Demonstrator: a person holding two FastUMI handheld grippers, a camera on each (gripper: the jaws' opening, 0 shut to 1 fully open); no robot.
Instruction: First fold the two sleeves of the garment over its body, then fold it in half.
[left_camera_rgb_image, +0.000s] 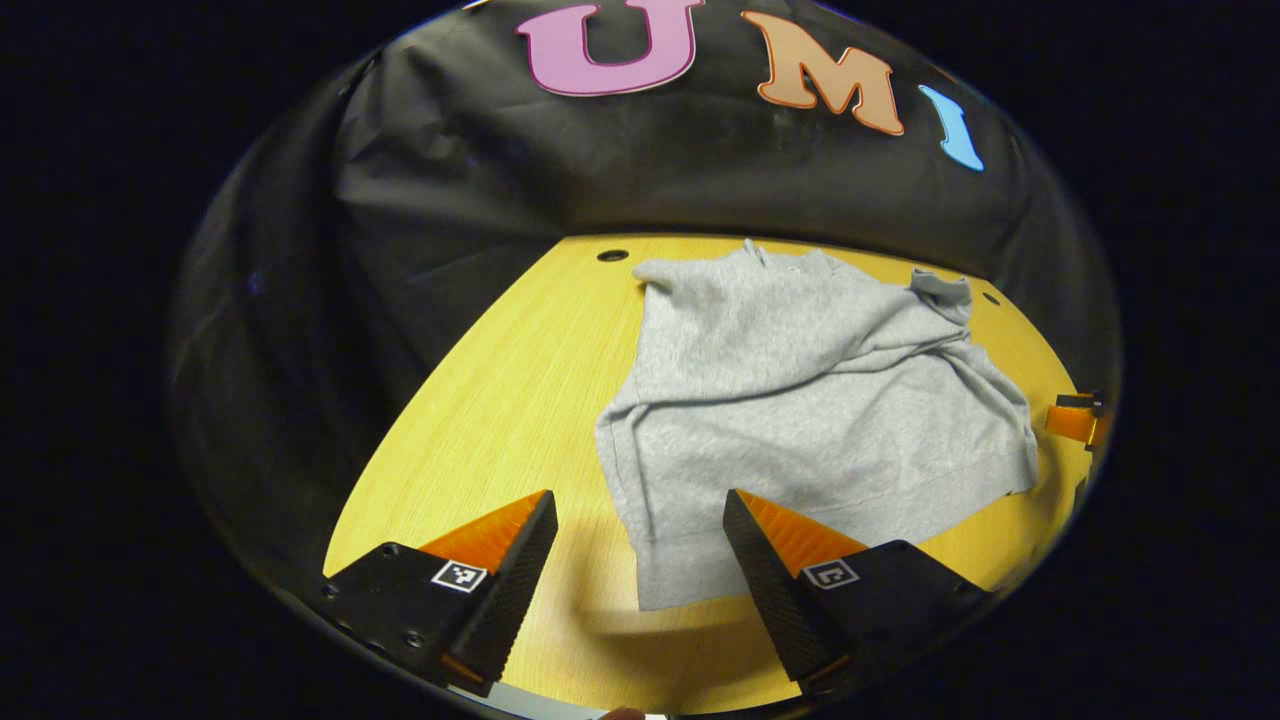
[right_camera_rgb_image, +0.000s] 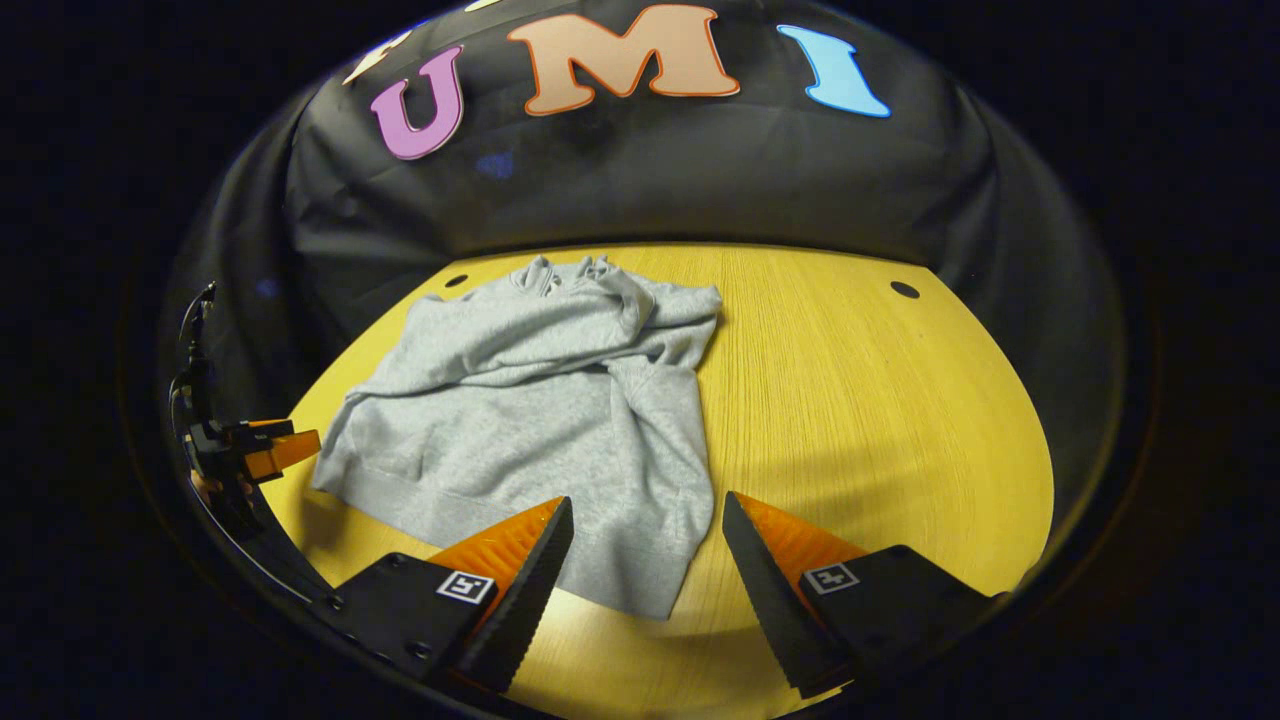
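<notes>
Grey garment (left_camera_rgb_image: 800, 400) lies crumpled on the yellow worktop (left_camera_rgb_image: 500, 400), w/ sleeves bunched over the body, collar toward the black cloth wall (left_camera_rgb_image: 600, 170). Left gripper (left_camera_rgb_image: 640, 505) hovers above the near worktop edge, fingers wide apart, nothing held; the garment's near hem corner sits between and just ahead of its fingers, closer to the one on the right of the view. Right gripper (right_camera_rgb_image: 647, 510) likewise spread wide, empty; the garment's (right_camera_rgb_image: 540, 410) other near hem corner lies between its fingers, nearer the one on the left of the view. Left gripper view shows a folded cuff (left_camera_rgb_image: 942, 290) at the far side of the garment & part of the other gripper at the view's right rim. Right gripper view shows the bare stretch of worktop (right_camera_rgb_image: 860, 400) beside the garment, two holes (right_camera_rgb_image: 904, 290) in it, & the left gripper (right_camera_rgb_image: 270, 447) far off at the view's left edge, state there can't tell.
</notes>
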